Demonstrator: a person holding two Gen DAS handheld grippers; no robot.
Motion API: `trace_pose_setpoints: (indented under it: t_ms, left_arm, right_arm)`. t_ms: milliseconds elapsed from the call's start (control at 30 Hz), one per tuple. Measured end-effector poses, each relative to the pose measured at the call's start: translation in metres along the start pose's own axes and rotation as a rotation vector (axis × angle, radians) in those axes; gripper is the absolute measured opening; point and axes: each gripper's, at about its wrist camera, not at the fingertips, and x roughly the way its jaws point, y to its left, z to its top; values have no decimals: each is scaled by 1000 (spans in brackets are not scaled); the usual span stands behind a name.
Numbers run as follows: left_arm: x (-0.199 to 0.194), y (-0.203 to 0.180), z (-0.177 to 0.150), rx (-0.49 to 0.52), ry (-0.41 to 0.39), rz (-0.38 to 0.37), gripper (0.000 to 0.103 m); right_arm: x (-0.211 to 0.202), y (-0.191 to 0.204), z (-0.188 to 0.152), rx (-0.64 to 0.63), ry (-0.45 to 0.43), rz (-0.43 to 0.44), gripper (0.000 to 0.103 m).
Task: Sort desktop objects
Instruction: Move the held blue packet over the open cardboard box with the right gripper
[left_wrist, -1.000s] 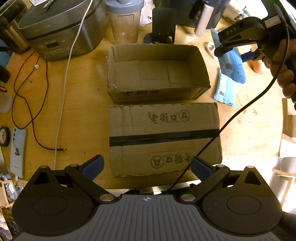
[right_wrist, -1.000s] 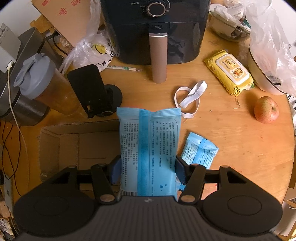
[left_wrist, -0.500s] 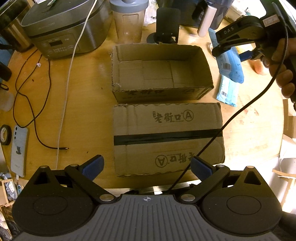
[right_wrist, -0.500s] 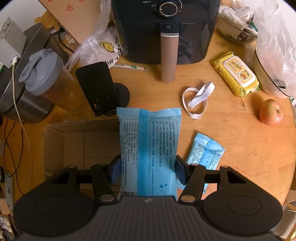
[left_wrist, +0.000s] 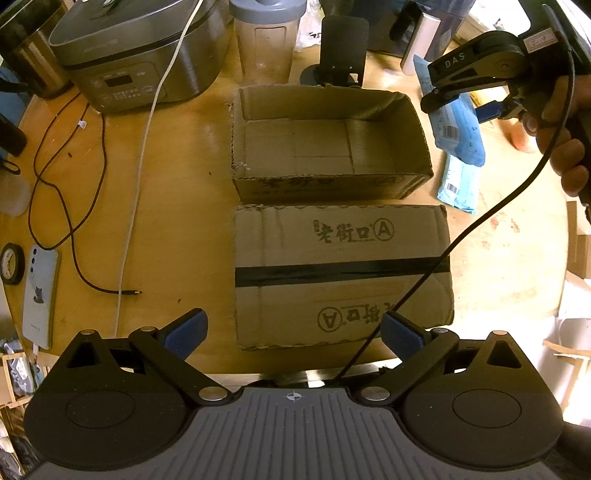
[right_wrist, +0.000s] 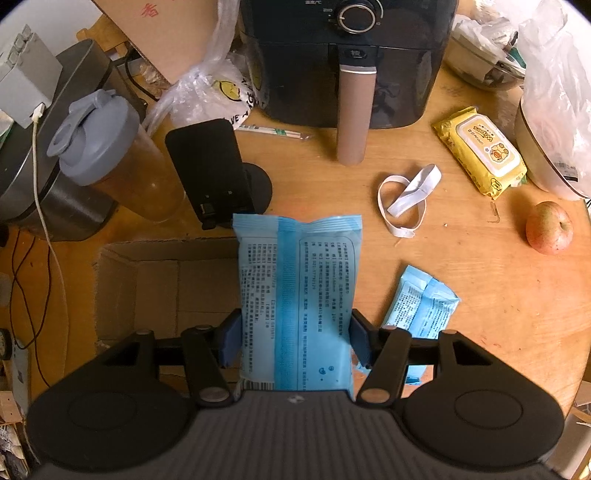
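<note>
My right gripper (right_wrist: 295, 339) is shut on a large blue packet (right_wrist: 295, 288), pads pressing its two long sides. In the left wrist view this packet (left_wrist: 461, 136) hangs from the right gripper (left_wrist: 465, 107) just past the right end of an open cardboard box (left_wrist: 332, 184). A hand holds that gripper. A smaller blue packet (right_wrist: 421, 306) lies flat on the table to the right of the box (right_wrist: 166, 247). My left gripper (left_wrist: 293, 325) is open and holds nothing, above the near edge of a closed, taped cardboard box (left_wrist: 340, 258).
A rice cooker (left_wrist: 136, 55), shaker bottle (right_wrist: 110, 155), black phone stand (right_wrist: 210, 170) and air fryer (right_wrist: 351, 55) line the back. A white elastic band (right_wrist: 406, 199), yellow wipes pack (right_wrist: 480, 147) and apple (right_wrist: 548, 227) lie right. Cables (left_wrist: 74, 184) and a phone (left_wrist: 40, 291) lie left.
Both views have drifted only slightly. The blue packet stays gripped in the right gripper beside the open box, and the left gripper stays open.
</note>
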Motion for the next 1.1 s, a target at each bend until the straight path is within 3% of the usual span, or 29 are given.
trace_pose_setpoints:
  t_ms: [1100]
  left_arm:
    - [0,16,-4,-34,3,2,103]
  right_arm:
    - [5,31,3,-36,8,14,57]
